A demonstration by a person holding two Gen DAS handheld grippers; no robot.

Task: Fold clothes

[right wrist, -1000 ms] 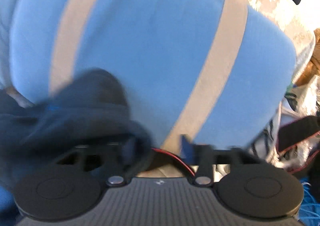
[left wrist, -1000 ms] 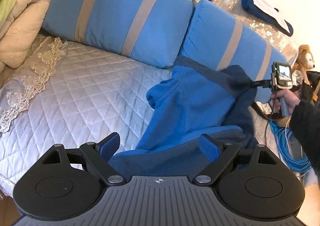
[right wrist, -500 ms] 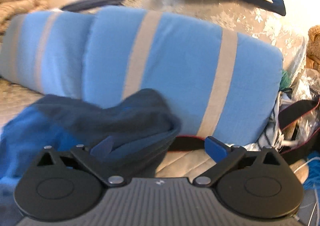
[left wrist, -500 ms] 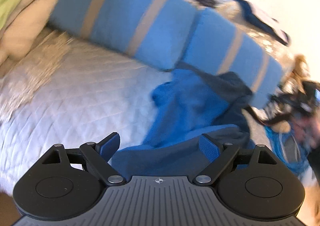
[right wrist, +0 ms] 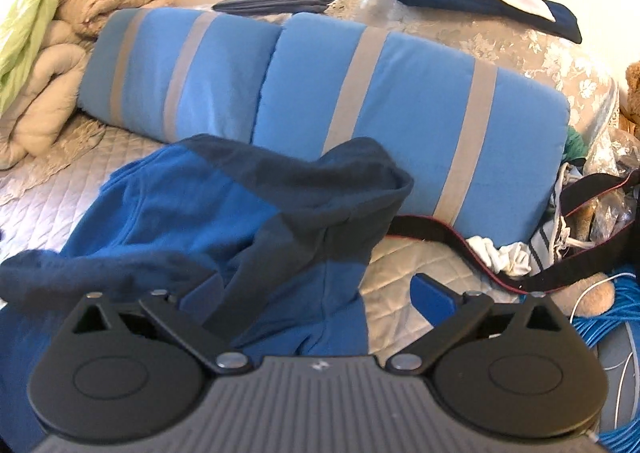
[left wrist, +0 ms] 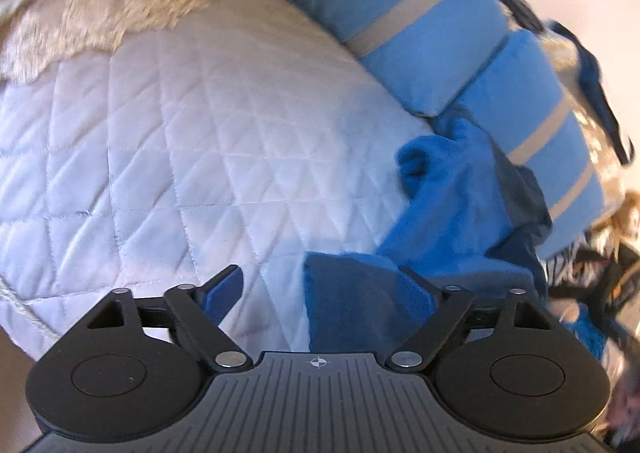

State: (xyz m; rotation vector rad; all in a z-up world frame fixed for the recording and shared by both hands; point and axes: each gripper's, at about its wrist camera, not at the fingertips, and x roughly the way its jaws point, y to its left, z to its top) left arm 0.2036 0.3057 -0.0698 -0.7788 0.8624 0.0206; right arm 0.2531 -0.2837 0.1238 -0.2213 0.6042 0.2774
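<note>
A bed (left wrist: 168, 141) with a pale quilted cover fills most of both views. Along its far side lie two blue pillows (right wrist: 400, 101) with grey stripes, set end to end; a heap of beige and green blankets (right wrist: 60, 33) sits at the far left in the right wrist view. The blue garment (right wrist: 208, 213), bright blue with navy panels, lies crumpled on the quilt against the right-hand pillow. Its long axis runs from the near edge of the bed toward the pillows, with the navy hood-like end (right wrist: 352, 181) at the far end, touching the pillow. A black strap (right wrist: 520, 273) trails on the quilt to the right of it, beside a coil of blue cable (right wrist: 600, 317). The left gripper (left wrist: 320, 289) has its jaws wide, one navy edge of the garment lying between them, ungripped. The right gripper (right wrist: 316, 301) also stands with jaws wide, over the garment's near right side; its left pad is hidden by cloth.
</note>
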